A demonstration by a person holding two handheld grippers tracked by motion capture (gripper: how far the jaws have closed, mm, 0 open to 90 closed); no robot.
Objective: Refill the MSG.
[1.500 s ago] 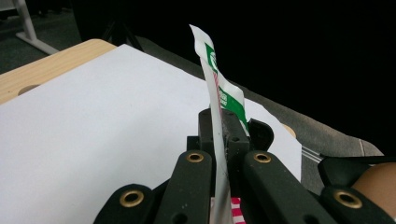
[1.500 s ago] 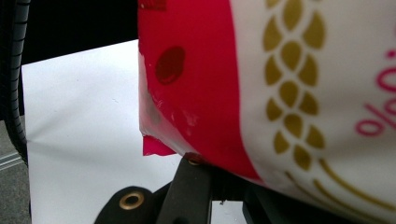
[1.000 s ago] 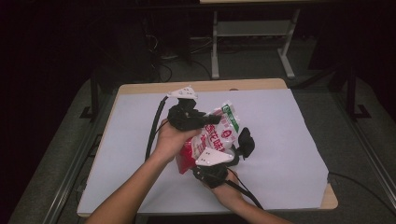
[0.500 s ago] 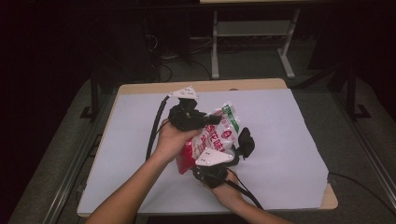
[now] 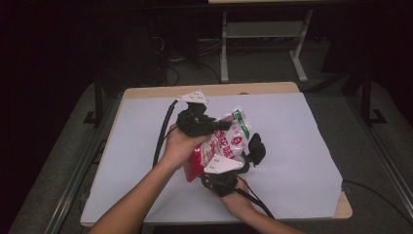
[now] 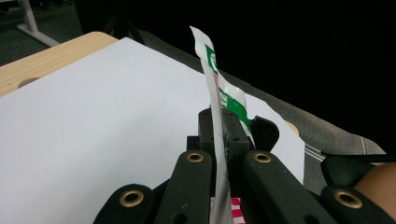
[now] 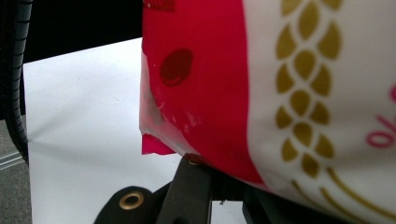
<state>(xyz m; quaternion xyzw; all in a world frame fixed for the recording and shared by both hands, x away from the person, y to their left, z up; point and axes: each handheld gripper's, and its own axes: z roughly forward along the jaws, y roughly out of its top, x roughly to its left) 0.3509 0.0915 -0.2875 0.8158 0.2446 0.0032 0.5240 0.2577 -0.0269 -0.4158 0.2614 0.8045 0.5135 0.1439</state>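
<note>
Nothing is shifting since the earlier frame: both claws are keeping their places. The left claw is clamping the snack bag by its flat top seal; the right claw is gripping the bag's lower corner. The bag is hanging between them above the table, and is appearing light, crinkly, slippery; its seams are offering the firmest hold.

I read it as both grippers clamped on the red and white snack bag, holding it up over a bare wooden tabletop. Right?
Not quite. Both the left gripper and the right gripper are clamped on the snack bag and hold it up, but the tabletop is not bare wood: a white sheet covers nearly all of the table, with wood showing along the edges. The high view shows this.
</note>
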